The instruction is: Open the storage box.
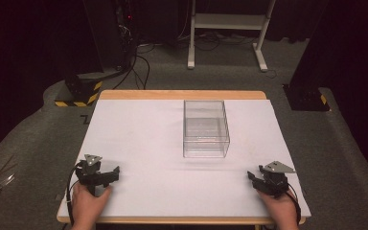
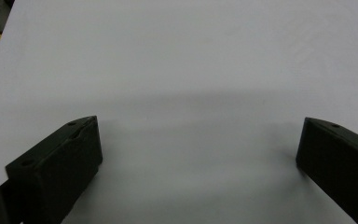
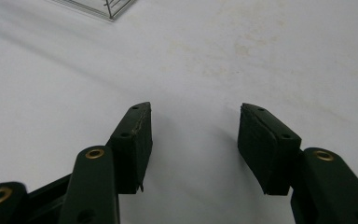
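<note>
A: Where do the hands stand?

B: At the near edge of the desk (image 1: 139, 143). The left gripper (image 1: 109, 176) has its jaws spread wide, nothing between them. The right gripper (image 1: 252, 178) has its jaws apart too, over bare desk.

A: And the clear box (image 1: 206, 128)?

B: Well ahead of both sets of jaws, between them, upright and untouched. I'd judge nothing is begun yet; the reach and grasp are all left.

So the count: one clear plastic box (image 1: 206, 128) sitting on one desk (image 1: 139, 139), and two hand-held grippers, a left hand-held gripper (image 1: 115, 173) and a right hand-held gripper (image 1: 252, 178), each held by one hand.
</note>
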The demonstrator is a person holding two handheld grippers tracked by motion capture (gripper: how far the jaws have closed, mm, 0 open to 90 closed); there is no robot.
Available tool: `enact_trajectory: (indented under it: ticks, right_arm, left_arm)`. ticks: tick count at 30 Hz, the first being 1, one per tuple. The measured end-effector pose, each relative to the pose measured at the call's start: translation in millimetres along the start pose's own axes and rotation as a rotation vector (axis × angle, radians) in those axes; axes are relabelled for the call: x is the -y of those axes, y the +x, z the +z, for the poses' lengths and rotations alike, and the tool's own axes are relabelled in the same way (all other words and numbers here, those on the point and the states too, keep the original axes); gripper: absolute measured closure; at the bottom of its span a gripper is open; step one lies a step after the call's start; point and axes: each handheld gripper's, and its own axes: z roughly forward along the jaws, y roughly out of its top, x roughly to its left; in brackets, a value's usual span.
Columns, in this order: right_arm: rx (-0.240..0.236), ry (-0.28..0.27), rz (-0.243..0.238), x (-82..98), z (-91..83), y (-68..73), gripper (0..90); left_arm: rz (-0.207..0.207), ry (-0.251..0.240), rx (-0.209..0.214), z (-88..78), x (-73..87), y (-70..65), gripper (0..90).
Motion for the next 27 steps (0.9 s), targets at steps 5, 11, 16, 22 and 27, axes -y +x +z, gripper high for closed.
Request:
enact_trajectory:
  ticks: [5,11,16,22,27]
  right_arm:
    - [0.002,0.0,0.002,0.1,-0.1,0.2,44.4]
    - [-0.008,-0.012,-0.005,0.6,-1.2,-0.1,43.4]
    - [-0.018,-0.019,-0.007,0.8,-2.0,-0.5,47.6]
    - [-0.025,-0.028,-0.002,1.0,-3.3,-1.0,48.6]
    - [-0.033,-0.035,-0.019,0.7,-3.7,-0.1,45.5]
  left_arm:
    - [0.0,0.001,0.0,0.0,-0.1,0.0,0.3]
    - [0.0,0.0,0.0,0.0,0.0,0.0,0.3]
    - [0.0,-0.002,-0.001,0.0,0.1,-0.2,0.3]
    - [0.0,0.0,-0.001,0.0,0.0,-0.1,0.3]
    - [0.001,0.0,0.0,0.0,0.0,0.0,0.3]
